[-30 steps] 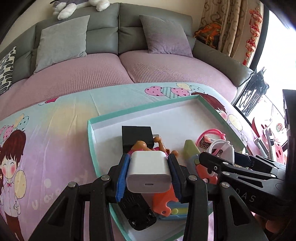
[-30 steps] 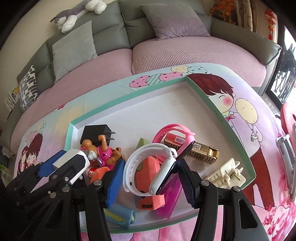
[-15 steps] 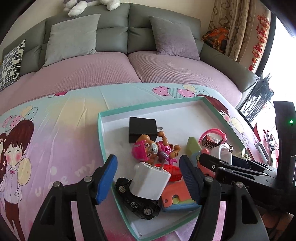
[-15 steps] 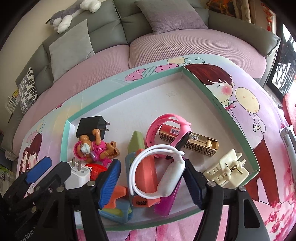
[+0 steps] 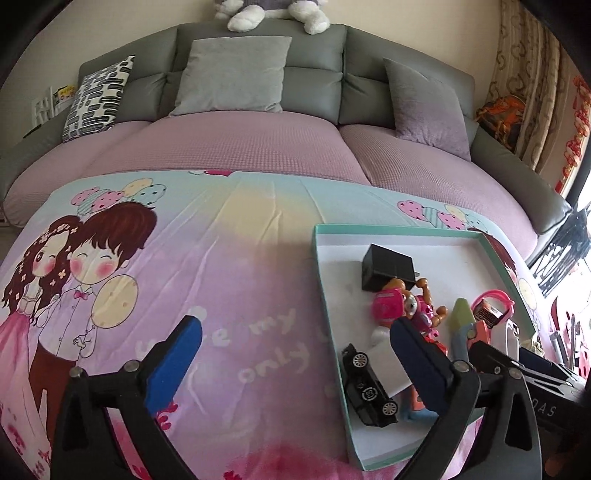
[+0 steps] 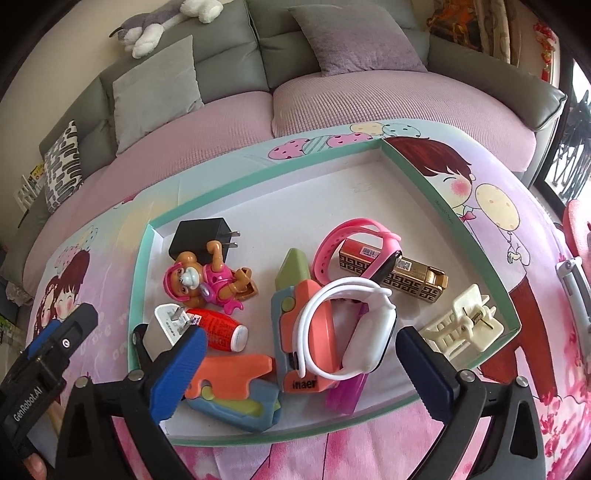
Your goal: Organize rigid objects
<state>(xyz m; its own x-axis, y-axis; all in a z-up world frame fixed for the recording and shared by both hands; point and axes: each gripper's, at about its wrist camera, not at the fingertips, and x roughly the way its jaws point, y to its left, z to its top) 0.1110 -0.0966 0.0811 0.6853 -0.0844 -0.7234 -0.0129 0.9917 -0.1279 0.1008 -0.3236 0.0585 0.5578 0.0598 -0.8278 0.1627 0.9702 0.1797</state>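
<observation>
A teal-rimmed white tray (image 6: 258, 177) (image 5: 325, 280) lies on a cartoon-print cloth. It holds a white charger (image 6: 164, 326), a black charger (image 6: 197, 236) (image 5: 388, 267), a pink toy pup (image 6: 207, 282) (image 5: 399, 306), a red tube (image 6: 218, 330), a white watch (image 6: 365, 343), a pink watch (image 6: 354, 232), a gold box (image 6: 413, 275), a cream clip (image 6: 465, 326), foam toys (image 6: 306, 321) and a black toy car (image 5: 367, 386). My left gripper (image 5: 295, 354) is open and empty, to the left of the tray. My right gripper (image 6: 301, 363) is open and empty over the tray's near side.
A grey sofa (image 5: 314, 92) with cushions and a pink cover stands behind the cloth. A plush toy (image 5: 273, 11) lies on its back. A curtain (image 5: 535, 74) and a window are at the right. The left gripper's body shows at the right wrist view's lower left (image 6: 44, 369).
My left gripper let go of the white charger in the tray, opened and swung left away from it. My right gripper let go of the white watch, opened and drew back.
</observation>
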